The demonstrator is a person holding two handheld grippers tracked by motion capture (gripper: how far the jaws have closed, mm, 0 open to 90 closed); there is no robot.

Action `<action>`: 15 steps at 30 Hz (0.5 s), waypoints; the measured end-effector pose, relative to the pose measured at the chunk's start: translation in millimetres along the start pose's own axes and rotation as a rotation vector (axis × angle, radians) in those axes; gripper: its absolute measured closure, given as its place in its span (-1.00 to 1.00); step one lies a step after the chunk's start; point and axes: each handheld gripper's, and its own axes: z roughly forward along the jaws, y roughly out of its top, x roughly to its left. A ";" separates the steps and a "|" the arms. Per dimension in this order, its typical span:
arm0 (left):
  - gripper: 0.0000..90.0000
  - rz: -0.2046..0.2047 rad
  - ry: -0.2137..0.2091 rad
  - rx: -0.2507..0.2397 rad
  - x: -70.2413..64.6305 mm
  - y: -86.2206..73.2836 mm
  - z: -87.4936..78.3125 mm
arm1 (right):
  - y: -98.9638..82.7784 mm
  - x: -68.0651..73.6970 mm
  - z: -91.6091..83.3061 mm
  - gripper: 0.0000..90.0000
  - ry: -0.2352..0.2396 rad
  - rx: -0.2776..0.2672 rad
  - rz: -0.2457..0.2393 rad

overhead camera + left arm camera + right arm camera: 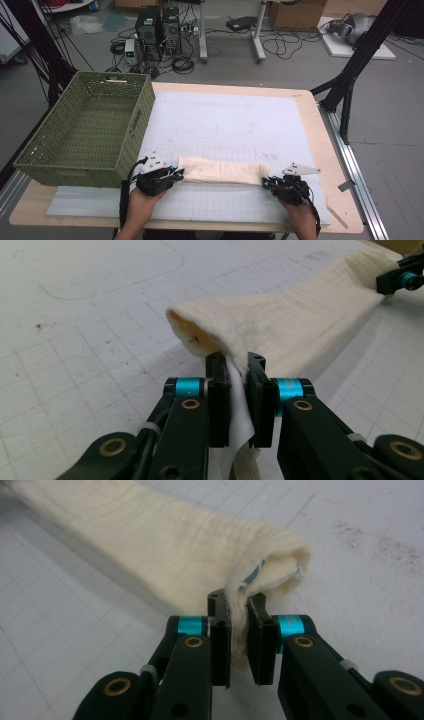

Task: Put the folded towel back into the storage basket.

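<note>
Cream folded cotton cloth (220, 171) lies as a long strip across the white gridded mat (235, 125) on the wooden bench (327, 150) — near its front edge. Left tongs (176, 173) are clamped on the cloth's left end, right tongs (266, 183) on its right end, 2 grips total. Green woven plastic basket (90, 127) sits on the bench's left side, just beside the left tongs.
</note>
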 end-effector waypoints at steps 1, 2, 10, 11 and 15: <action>0.81 0.003 -0.004 -0.003 -0.1 0.3 -0.4 | 0.8 -0.9 -1.4 0.82 -0.001 -0.012 -0.004; 0.81 0.004 -0.006 -0.002 -0.7 0.6 -0.6 | 0.8 -0.9 -1.4 0.82 -0.001 -0.012 -0.004; 0.81 0.026 -0.020 -0.049 -6.7 11.7 -10.8 | 8.7 -7.5 -17.4 0.82 0.014 -0.115 -0.110; 0.81 0.035 -0.023 -0.070 -8.4 16.2 -15.6 | 10.2 -8.4 -18.8 0.82 0.016 -0.129 -0.121; 0.81 0.050 -0.033 -0.103 -10.5 24.1 -23.1 | 19.9 -10.2 -22.2 0.82 0.010 -0.152 -0.147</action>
